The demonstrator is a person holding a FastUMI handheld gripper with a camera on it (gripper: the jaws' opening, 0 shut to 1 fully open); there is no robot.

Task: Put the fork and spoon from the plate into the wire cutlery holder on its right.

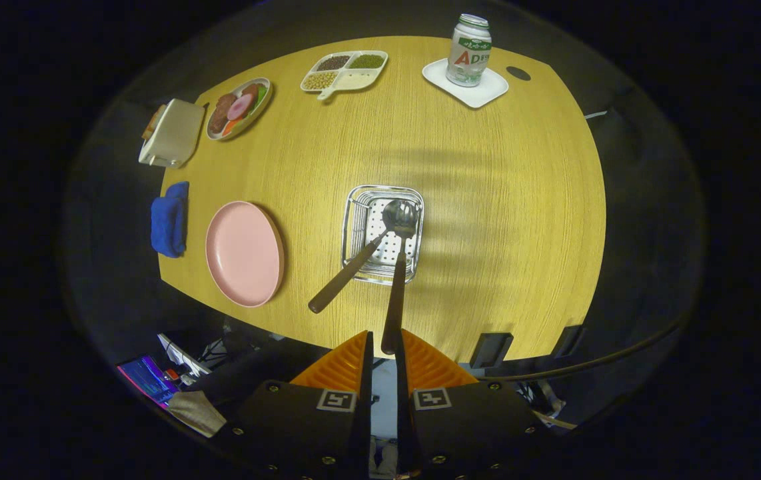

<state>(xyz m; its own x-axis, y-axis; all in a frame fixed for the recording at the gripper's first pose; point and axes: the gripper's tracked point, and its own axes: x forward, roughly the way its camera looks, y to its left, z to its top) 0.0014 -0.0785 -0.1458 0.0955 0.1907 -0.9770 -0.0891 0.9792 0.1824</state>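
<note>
Yellow wood tabletop [487,220] is stretching out beneath me, and my fingers [347,363] are pinching the fork [396,293] by its handle end, its head sitting in the wire cutlery holder [354,223] ahead, beside the leaning spoon [354,263]; the pink plate [244,253] is lying bare at the holder's left.

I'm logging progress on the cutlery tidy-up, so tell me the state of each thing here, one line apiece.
Pink plate: bare.
Wire holder: upright, holding both utensils.
Spoon: head in the holder, handle leaning out.
Fork: head in the holder, handle end between the fingers.
Gripper: nearly closed around the fork handle; contact unclear.
Bottle: upright, capped, on a white tray.
</note>
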